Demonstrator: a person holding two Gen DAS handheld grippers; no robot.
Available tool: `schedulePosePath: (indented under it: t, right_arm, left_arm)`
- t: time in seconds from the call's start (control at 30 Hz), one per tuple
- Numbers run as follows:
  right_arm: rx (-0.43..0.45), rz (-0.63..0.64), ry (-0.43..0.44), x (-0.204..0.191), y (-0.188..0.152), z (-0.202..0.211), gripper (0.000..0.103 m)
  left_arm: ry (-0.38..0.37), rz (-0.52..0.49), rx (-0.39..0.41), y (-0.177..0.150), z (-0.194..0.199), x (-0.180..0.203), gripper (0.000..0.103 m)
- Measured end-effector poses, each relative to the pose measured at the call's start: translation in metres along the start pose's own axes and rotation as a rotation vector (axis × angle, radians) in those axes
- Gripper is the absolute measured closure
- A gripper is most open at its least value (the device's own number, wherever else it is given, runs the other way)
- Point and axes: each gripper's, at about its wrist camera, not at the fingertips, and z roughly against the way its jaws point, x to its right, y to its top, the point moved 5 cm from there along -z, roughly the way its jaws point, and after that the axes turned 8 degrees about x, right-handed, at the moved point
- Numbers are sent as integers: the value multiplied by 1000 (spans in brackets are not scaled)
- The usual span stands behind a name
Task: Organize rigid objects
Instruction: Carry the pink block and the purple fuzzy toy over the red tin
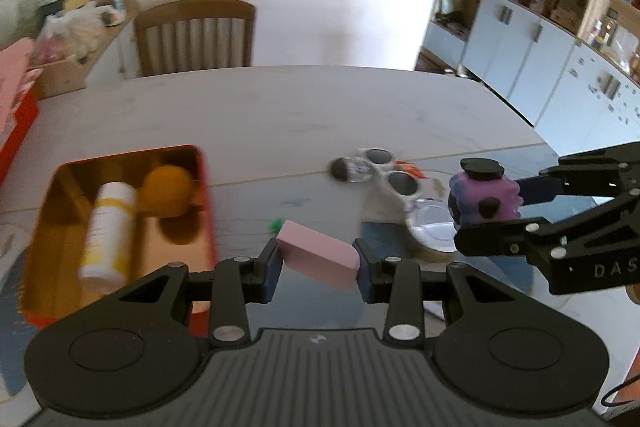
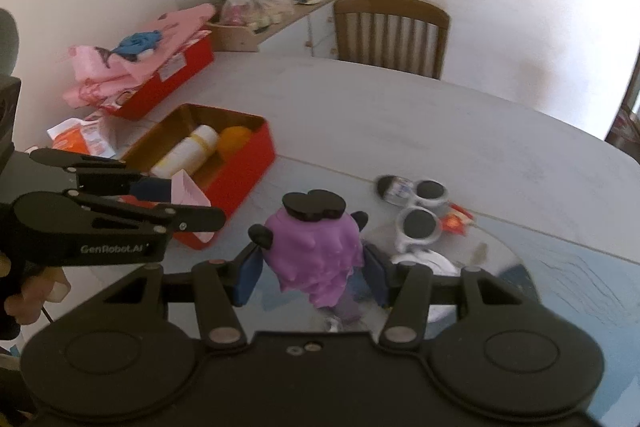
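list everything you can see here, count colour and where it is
red tin: 1, red, open, table's left part
bottle: 1, white and yellow, lying in the tin
round thing: 1, orange, in the tin beside the bottle
sunglasses: 1, white frame, mid table
small dark-capped item: 1, blurred, left of the sunglasses
clear lid: 1, table, below the sunglasses
pink block: 1, pink, held off the table
purple toy: 1, purple with black knobs, held
red box of pink cloth: 1, far left
chair: 1, brown, behind table
left gripper: fingers shut on the block
right gripper: fingers shut on the toy
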Motion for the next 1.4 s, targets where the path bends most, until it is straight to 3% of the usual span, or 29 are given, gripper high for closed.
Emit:
schedulePosePath:
  t: [0.27, 0.67, 0.97, 1.17, 1.4]
  right_arm:
    - [-6, 56, 40, -55, 20, -32, 49]
    - [-43, 106, 63, -117, 41, -102, 49]
    - [-70, 160, 42, -133, 49, -148, 49]
    - [-118, 272, 51, -146, 42, -172, 49]
    - [-139, 320, 40, -151, 35, -192, 49]
  left_arm:
    - [77, 47, 17, 5, 14, -65, 66]
    - [205, 130, 18, 17, -2, -157, 66]
    - [241, 133, 10, 22, -36, -186, 66]
    - [255, 128, -5, 23, -56, -196, 66]
    - [252, 133, -23, 24, -76, -203, 66]
